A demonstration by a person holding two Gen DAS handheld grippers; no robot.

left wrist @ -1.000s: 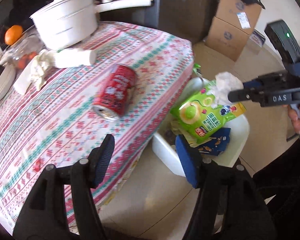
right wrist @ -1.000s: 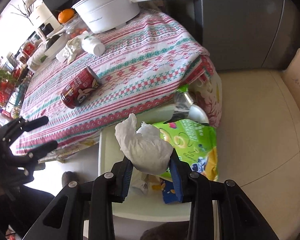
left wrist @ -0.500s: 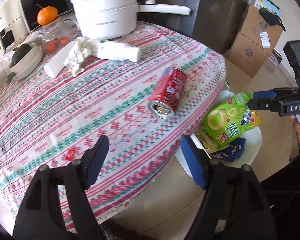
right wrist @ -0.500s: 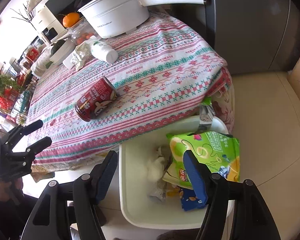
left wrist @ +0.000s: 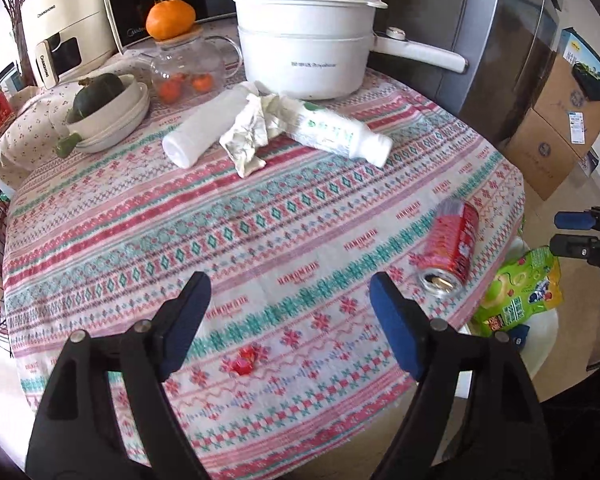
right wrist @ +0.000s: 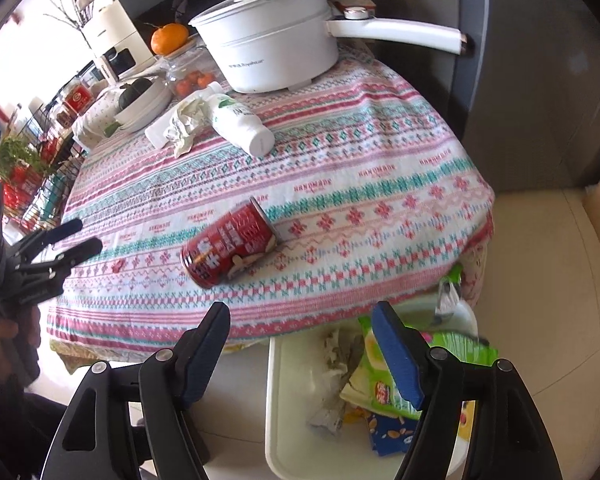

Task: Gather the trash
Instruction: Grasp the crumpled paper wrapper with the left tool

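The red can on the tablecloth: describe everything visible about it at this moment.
The red can is a metal drink can with a red printed label bearing white characters and a small picture. It lies on its side on the patterned tablecloth, near the table edge above the white bin. In the left wrist view its silver, already opened top faces the camera. It looks undented. Nothing touches it except the cloth; neither set of tongs is on it.

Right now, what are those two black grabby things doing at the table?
A person is clearing trash off the table. Both grippers, left gripper and right gripper, are empty, jaws opening. The white bin on the floor already holds a green snack bag and tissue. A red can and white bottle lie on the tablecloth.
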